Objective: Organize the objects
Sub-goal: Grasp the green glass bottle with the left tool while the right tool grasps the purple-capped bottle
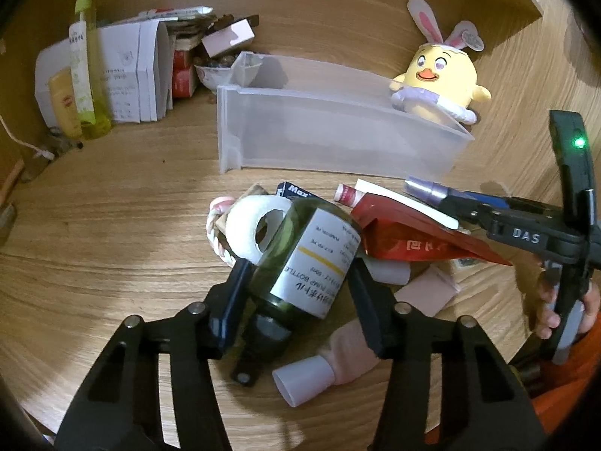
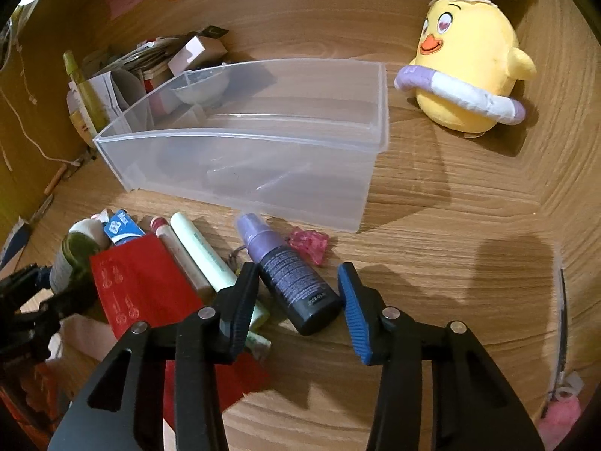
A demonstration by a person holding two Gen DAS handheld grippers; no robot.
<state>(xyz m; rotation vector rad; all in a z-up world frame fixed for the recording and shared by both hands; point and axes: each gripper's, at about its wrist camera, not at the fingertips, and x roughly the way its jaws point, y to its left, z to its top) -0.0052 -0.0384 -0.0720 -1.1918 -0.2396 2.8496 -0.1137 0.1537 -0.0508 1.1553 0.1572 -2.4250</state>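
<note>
The green bottle [image 1: 300,259] is squeezed between the pads of the left gripper [image 1: 300,282], lying in the pile near the clear bin [image 1: 338,131]. The purple bottle [image 2: 296,278] is pinched by the right gripper [image 2: 296,293] further right. A yellow chick toy [image 2: 469,64] is seen far right.
</note>
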